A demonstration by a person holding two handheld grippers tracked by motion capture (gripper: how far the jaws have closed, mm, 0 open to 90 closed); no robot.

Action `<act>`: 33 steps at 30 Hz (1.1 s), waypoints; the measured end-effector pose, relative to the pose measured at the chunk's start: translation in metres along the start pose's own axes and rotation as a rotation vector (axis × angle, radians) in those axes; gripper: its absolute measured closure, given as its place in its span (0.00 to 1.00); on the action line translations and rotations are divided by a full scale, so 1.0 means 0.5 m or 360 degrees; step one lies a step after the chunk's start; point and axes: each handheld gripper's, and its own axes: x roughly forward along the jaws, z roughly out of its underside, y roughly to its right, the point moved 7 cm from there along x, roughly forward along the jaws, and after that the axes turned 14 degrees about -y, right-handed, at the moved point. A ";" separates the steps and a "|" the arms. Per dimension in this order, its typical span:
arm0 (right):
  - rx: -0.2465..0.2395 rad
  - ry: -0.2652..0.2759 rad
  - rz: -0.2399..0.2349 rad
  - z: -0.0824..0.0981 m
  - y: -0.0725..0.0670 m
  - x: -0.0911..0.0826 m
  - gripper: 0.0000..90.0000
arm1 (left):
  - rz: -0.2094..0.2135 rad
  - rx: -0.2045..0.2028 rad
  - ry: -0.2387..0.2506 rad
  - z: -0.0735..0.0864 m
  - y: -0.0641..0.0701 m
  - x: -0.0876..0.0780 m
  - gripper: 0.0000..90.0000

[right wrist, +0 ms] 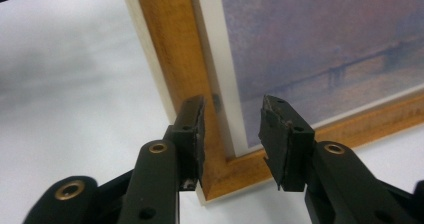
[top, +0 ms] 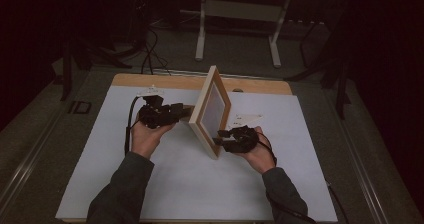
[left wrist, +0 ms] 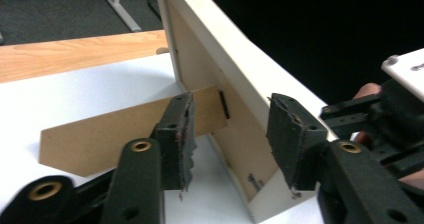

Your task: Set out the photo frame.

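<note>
Right gripper (right wrist: 232, 134) jaws open at picture frame (right wrist: 200, 84) corner, left gripper (left wrist: 230, 134) jaws open behind, nothing gripped.

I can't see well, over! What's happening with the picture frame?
Both grippers, left and right, open. Picture frame upright on its back stand. Nothing in the way.

A wooden picture frame (top: 211, 111) stands upright on the white table (top: 190, 184), turned edge-on. The left gripper (top: 181, 112) sits just behind it, near what looks like its back stand. The right gripper (top: 222, 135) is at its lower front corner, jaws seemingly parted.
</note>
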 end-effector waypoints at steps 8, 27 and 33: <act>0.0021 -0.0006 0.0020 0.010 0.008 0.001 0.66 | 0.0017 -0.0017 0.0054 -0.005 0.023 -0.008 0.52; 0.0051 -0.0010 0.0038 0.020 0.018 -0.004 0.66 | -0.0065 0.0074 -0.0026 0.013 0.074 0.043 0.33; 0.0058 -0.0002 0.0044 0.024 0.022 -0.006 0.66 | -0.0071 0.0065 -0.0071 0.022 0.077 0.068 0.41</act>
